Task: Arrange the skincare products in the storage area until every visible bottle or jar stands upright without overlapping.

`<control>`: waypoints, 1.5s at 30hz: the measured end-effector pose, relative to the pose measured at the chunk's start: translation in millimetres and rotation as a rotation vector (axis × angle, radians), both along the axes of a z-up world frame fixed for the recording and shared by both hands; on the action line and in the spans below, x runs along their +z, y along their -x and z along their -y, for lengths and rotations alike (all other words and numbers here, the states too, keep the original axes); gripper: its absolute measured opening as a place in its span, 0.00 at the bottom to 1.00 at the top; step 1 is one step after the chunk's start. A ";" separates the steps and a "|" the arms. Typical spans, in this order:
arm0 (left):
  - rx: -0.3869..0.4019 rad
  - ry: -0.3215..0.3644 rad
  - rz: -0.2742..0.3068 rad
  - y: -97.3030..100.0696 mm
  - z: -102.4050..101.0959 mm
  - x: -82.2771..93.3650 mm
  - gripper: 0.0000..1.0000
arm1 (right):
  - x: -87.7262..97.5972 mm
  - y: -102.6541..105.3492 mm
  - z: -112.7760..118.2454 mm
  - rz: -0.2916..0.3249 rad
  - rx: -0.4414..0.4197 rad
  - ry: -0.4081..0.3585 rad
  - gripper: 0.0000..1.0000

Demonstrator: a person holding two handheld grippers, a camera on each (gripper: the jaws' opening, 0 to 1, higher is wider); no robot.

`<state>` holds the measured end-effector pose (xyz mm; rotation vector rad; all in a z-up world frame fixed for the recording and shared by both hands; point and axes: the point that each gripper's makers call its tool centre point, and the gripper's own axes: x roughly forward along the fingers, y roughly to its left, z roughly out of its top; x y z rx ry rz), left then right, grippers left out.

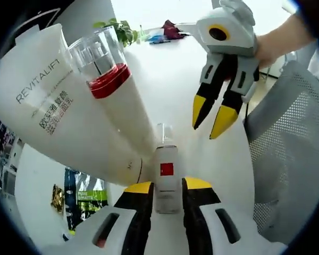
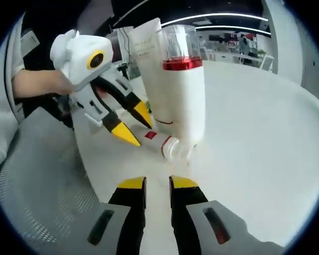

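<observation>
- White counter (image 2: 255,133) runs under everything; an office with ceiling lights sits far behind at twelve o'clock in the right gripper view, and a grey mesh chair (image 1: 287,154) stands beside the counter.
- My left claw (image 1: 167,186) is clenched on a small spray bottle (image 1: 166,178) with a red square label. In the left gripper view the bottle sits between my yellow tips, its long axis running straight ahead toward twelve o'clock, clear cap away from me.
- In the right gripper view that small bottle (image 2: 162,142) lies on its side, low over the counter or on it, I cannot tell which, cap end toward my right claw.
- My right claw (image 2: 157,186) is released, jaws slightly apart and holding nothing. It points at the bottle, which is near at twelve o'clock.
- A tall white pump bottle with a red band (image 2: 181,90) stands upright just behind the small bottle, and a large white tube (image 1: 58,101) marked REVITALIFT stands against it.
- Judgement: the small bottle is not upright yet. My left claw already has it, so tipping its cap end upward is the left's job, clear of the tall bottle.
</observation>
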<state>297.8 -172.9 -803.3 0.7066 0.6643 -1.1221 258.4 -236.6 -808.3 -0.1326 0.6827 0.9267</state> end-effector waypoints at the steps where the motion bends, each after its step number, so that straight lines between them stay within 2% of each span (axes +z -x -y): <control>1: -0.004 -0.006 0.000 0.2 0.3 -0.7 0.24 | 0.0 0.3 0.1 0.001 -0.002 0.000 0.17; 9: -0.031 -0.051 -0.011 0.3 2.1 -7.2 0.23 | 1.0 1.3 1.4 0.006 -0.011 -0.001 0.16; 15: -0.007 -0.065 -0.028 -2.1 -2.0 -10.3 0.23 | -0.4 5.2 0.8 -0.003 -0.013 -0.005 0.16; 24: 0.000 -0.064 -0.028 3.4 -2.8 -8.9 0.22 | 5.4 7.9 -6.4 -0.037 -0.045 -0.089 0.17; 26: -0.008 -0.058 -0.012 4.5 -1.2 -6.2 0.22 | 8.4 8.6 -8.1 -0.105 -0.103 -0.139 0.17; 28: -0.015 -0.054 0.001 6.2 0.1 -2.6 0.21 | 18.5 4.2 -11.1 -0.167 -0.180 -0.246 0.17; 29: -0.014 -0.047 0.007 7.3 1.1 0.3 0.21 | 28.9 0.8 -12.2 -0.209 -0.247 -0.338 0.17; 31: -0.008 -0.033 0.013 9.5 3.2 5.0 0.21 | 39.2 -2.1 -10.1 -0.264 -0.337 -0.417 0.17; 32: -0.004 -0.027 0.015 10.3 4.0 6.8 0.21 | 40.7 -3.0 -8.6 -0.274 -0.362 -0.433 0.18; 33: -0.001 -0.022 0.018 11.0 4.7 8.6 0.21 | 39.6 -1.0 -7.5 -0.309 -0.387 -0.444 0.19; 34: 0.003 -0.015 0.021 12.3 6.0 11.6 0.21 | 40.7 1.0 -8.6 -0.365 -0.420 -0.488 0.21; 37: 0.015 0.004 0.036 13.2 8.2 19.7 0.21 | 49.0 0.3 -10.9 -0.434 -0.514 -0.618 0.28; 38: 0.024 0.017 0.041 13.5 9.2 24.3 0.21 | 51.7 1.8 -11.8 -0.490 -0.552 -0.676 0.30; 39: 0.035 0.031 0.043 13.2 10.0 28.1 0.21 | 51.8 3.2 -11.8 -0.519 -0.572 -0.692 0.33; 40: 0.045 0.043 0.044 13.5 10.8 32.0 0.21 | 49.1 5.8 -10.2 -0.524 -0.558 -0.664 0.35; 41: 0.057 0.058 0.047 14.3 11.7 37.7 0.21 | 46.7 2.8 -3.9 -0.503 -0.593 -0.645 0.36; 42: 0.065 0.069 0.050 14.9 12.4 41.7 0.21 | 49.4 0.9 -2.6 -0.528 -0.617 -0.686 0.38; 45: 0.080 0.097 0.067 17.8 15.1 54.5 0.21 | 59.1 -5.2 -1.3 -0.550 -0.649 -0.777 0.39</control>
